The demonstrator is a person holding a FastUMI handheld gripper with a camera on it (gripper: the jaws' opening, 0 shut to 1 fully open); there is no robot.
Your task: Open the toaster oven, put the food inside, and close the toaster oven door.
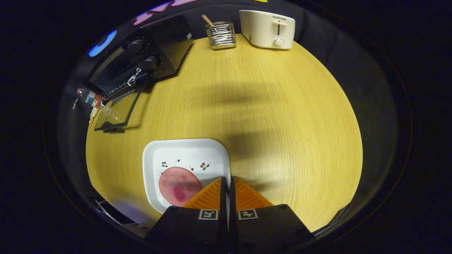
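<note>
The black toaster oven (155,49) stands at the far left of the wooden table (268,116). Its glass door (116,109) is folded down flat onto the table, so the inside is open. A white square plate (187,155) with small cherry prints lies just ahead of my fingers. A round pink slice of meat (178,185) rests on its near part, left of the fingers. My gripper (228,180) is shut on the plate's right rim, which runs in between the two fingers.
A white pop-up toaster (268,28) and a wire utensil holder (220,35) stand at the table's far edge. A small bottle (90,97) lies left of the oven door. Bare wood stretches between the plate and the oven.
</note>
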